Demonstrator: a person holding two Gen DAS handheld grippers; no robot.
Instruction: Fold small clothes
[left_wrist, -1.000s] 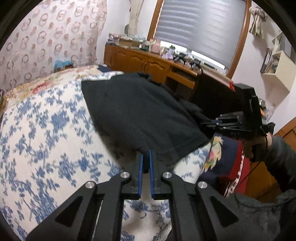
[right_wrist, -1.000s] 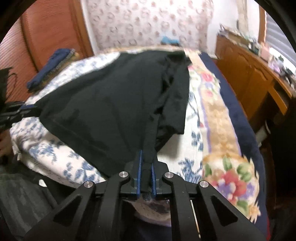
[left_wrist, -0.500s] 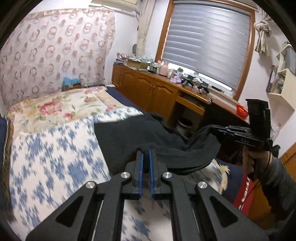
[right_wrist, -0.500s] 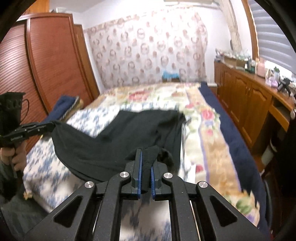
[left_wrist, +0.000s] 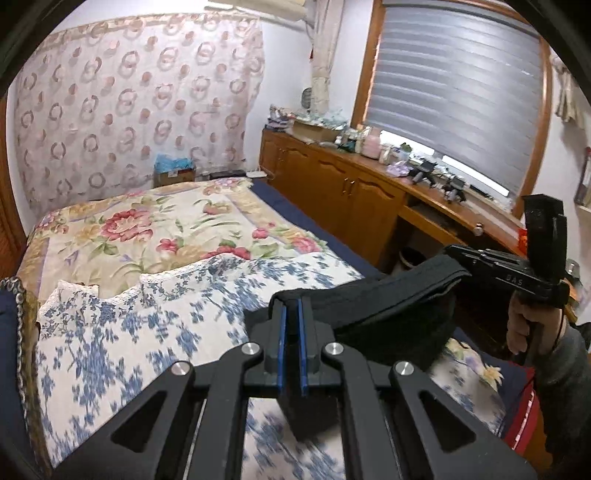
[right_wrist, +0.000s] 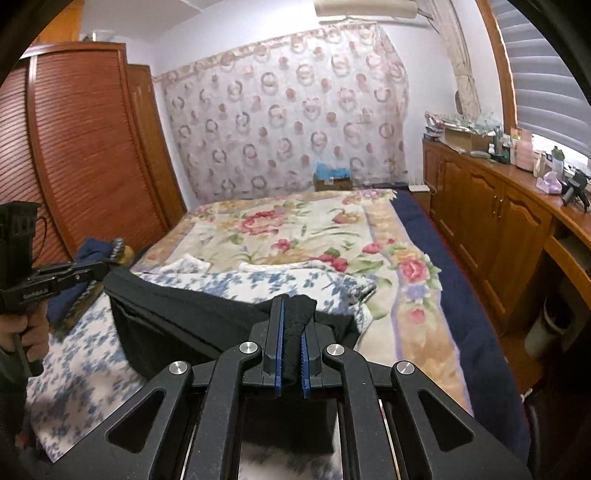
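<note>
While the left tool (left_wrist: 290, 314) pinched one edge of the black garment (left_wrist: 388, 314), the cloth stretched across to the right tool (left_wrist: 461, 254), clear above the blue-flowered bed cover (left_wrist: 129, 332). From the right tool (right_wrist: 291, 325), clamped on bunched fabric, the garment (right_wrist: 177, 314) ran to the left tool (right_wrist: 99, 271).

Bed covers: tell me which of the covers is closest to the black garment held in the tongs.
The blue-and-white floral cover, at the near end of the bed. The black garment hangs right over it, while the cream cover with pink flowers lies farther back.
</note>
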